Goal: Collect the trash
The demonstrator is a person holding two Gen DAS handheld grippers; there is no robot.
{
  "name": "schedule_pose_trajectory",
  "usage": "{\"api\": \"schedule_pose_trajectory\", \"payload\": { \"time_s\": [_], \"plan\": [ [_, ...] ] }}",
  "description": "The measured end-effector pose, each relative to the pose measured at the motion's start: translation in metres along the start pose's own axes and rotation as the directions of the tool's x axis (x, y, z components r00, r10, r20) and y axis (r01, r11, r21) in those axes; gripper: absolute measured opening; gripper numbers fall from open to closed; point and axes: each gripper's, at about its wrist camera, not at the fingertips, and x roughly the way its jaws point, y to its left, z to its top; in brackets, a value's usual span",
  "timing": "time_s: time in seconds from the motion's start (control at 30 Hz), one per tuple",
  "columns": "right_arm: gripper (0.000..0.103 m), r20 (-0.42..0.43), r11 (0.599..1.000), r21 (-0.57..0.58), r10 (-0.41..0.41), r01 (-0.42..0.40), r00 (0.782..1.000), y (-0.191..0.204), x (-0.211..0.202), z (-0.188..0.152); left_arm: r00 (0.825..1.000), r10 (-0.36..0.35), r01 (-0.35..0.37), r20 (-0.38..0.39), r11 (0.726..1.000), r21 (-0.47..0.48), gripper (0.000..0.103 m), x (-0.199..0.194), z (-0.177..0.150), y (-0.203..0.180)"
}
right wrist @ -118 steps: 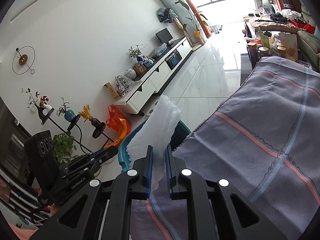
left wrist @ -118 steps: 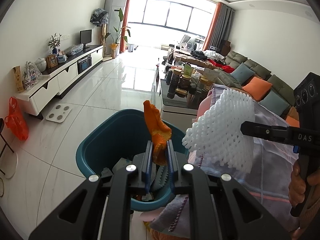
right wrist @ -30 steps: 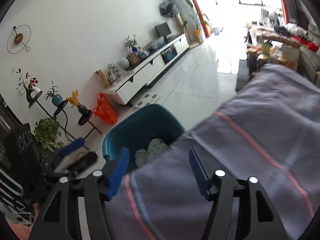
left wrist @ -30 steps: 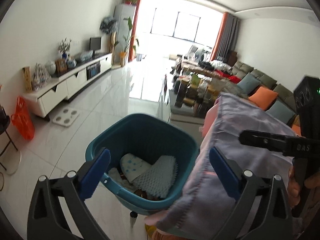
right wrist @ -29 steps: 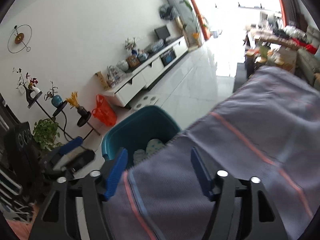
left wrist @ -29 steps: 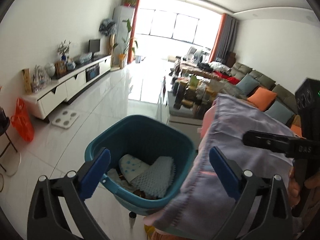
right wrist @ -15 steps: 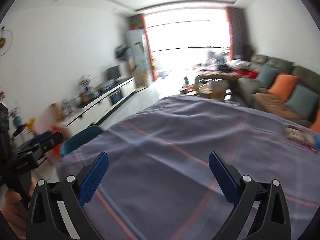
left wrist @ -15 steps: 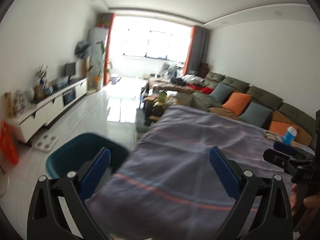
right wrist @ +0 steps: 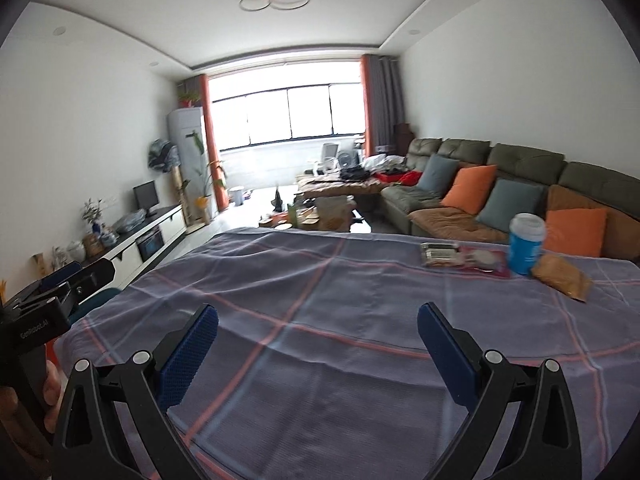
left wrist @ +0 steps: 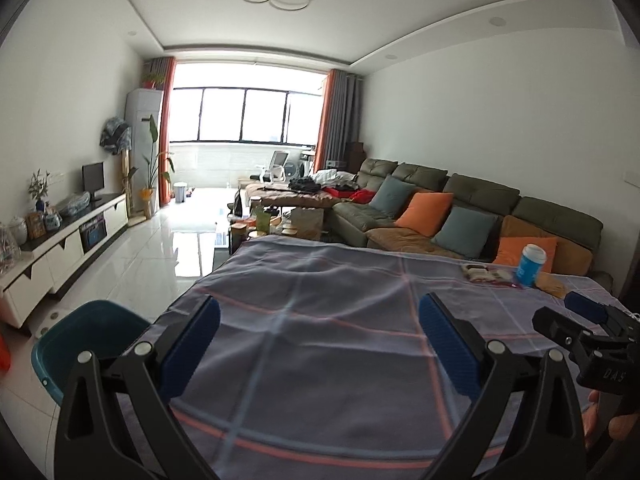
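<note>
On the far right of the surface (right wrist: 320, 340), cup (right wrist: 526, 242) and wrappers (right wrist: 466, 258) remain; both jaws gape empty

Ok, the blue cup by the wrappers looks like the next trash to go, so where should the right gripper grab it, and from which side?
Take the blue cup around its blue wall below the white lid, level, from the near left side. It stands upright, and the orange bag crowds its right. The right gripper is open and empty.

Both wrist views looking low and close across the striped tablecloth (left wrist: 320, 320) toward the window (right wrist: 288, 116), sharing sofa (right wrist: 500, 168), cloth, ceiling.
</note>
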Motion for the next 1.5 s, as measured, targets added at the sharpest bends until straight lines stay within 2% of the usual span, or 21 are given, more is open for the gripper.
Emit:
{"api": "schedule_pose_trajectory", "payload": {
  "time_s": [0.23,0.63,1.5],
  "plan": [
    [0.099,0.04,0.999,0.022,-0.047,0.047,0.998,-0.01,-0.017,-0.001,0.998,-0.002,-0.002,0.059,0.998,0.059,0.1,-0.004,-0.001,-0.026],
    [0.099,0.08,0.995,0.008,-0.098,0.098,0.992,-0.011,-0.032,0.001,0.997,-0.018,0.012,0.079,0.997,0.073,0.1,-0.003,0.0,-0.038],
    [0.099,0.078,0.993,0.017,-0.118,0.118,0.99,-0.017,-0.032,0.004,0.995,-0.024,0.014,0.101,0.995,0.102,0.1,-0.007,0.0,-0.043]
  ]
}}
